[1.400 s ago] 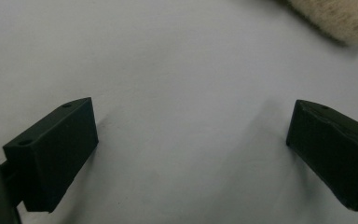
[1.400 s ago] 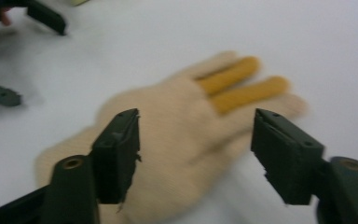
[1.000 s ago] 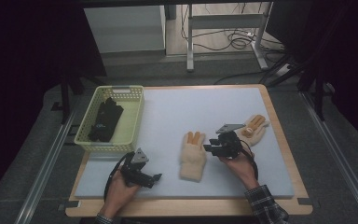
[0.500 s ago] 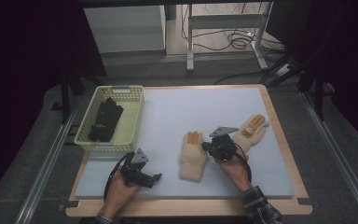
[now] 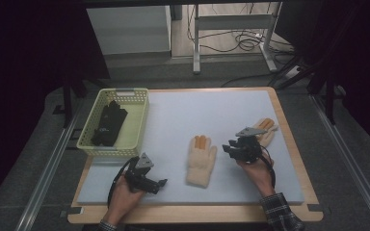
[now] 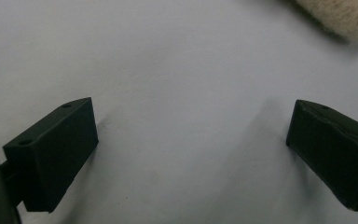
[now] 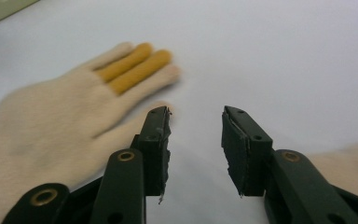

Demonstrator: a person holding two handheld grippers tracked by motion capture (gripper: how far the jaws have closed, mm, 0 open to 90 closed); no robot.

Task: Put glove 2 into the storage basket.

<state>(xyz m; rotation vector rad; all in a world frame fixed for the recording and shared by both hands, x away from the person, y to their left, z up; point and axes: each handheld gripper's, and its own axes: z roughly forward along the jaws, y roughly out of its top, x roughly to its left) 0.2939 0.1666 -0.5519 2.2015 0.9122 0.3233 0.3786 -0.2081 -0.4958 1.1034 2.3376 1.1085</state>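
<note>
A cream knit glove with two orange fingers lies flat mid-mat. A second, matching glove lies at the right, partly hidden behind my right gripper. That gripper is open with nothing between its jaws, just right of the middle glove's thumb. The other glove's edge shows beside it. My left gripper rests low over the bare mat near the front edge, jaws wide open. A corner of the middle glove lies beyond it.
A yellow-green plastic basket stands at the mat's left and holds black gloves. The blue-grey mat covers a wooden table. Table legs and cables lie on the floor beyond the far edge.
My right gripper edged left toward the middle glove, then drew back a little to the right. The gloves and my left gripper have stayed where they were.
</note>
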